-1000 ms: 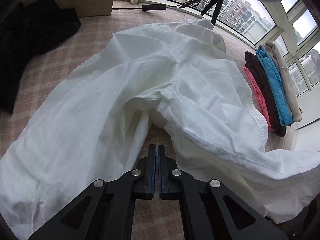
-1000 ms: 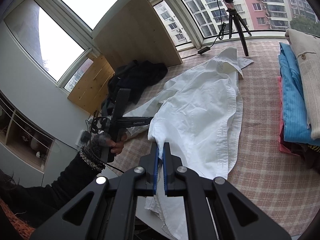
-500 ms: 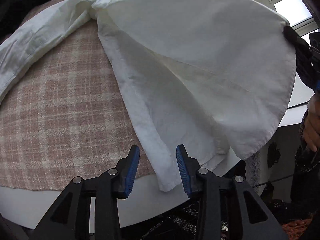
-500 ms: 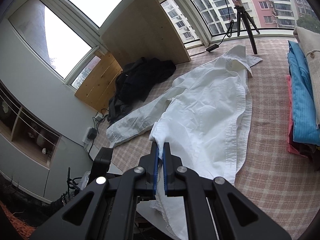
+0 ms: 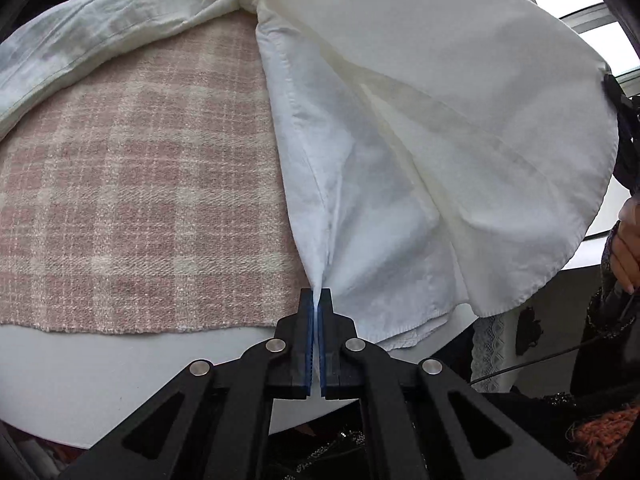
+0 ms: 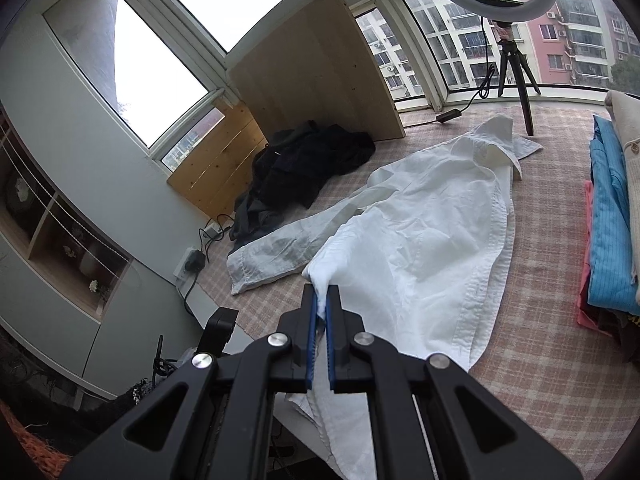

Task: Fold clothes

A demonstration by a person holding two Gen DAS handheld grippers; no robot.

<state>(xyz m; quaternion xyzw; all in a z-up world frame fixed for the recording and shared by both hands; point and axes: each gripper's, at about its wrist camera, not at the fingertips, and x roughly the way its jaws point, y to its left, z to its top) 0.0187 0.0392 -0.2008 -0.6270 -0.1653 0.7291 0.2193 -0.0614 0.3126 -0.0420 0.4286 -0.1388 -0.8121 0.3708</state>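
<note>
A white shirt (image 6: 432, 232) lies lengthwise on the pink plaid table cover (image 6: 536, 352), collar at the far end, one sleeve spread to the left. Its hem hangs over the near table edge. My right gripper (image 6: 321, 300) is shut on a lifted fold of the shirt's lower left part. My left gripper (image 5: 316, 300) is shut on the shirt's (image 5: 400, 140) hem edge near the table's front edge. The raised cloth arches to the right in the left wrist view, where the right gripper's hand (image 5: 626, 248) shows.
A pile of folded clothes (image 6: 612, 216) lies at the right edge. A dark garment heap (image 6: 308, 164) sits at the far left by a wooden board (image 6: 316, 76). A tripod (image 6: 516, 68) stands at the far end. Cables and a power strip (image 6: 196, 260) lie left of the table.
My left gripper moved down to the shirt's hem at the table's front edge and closed on it; it was open half a second ago. My right gripper kept its hold on the shirt.
</note>
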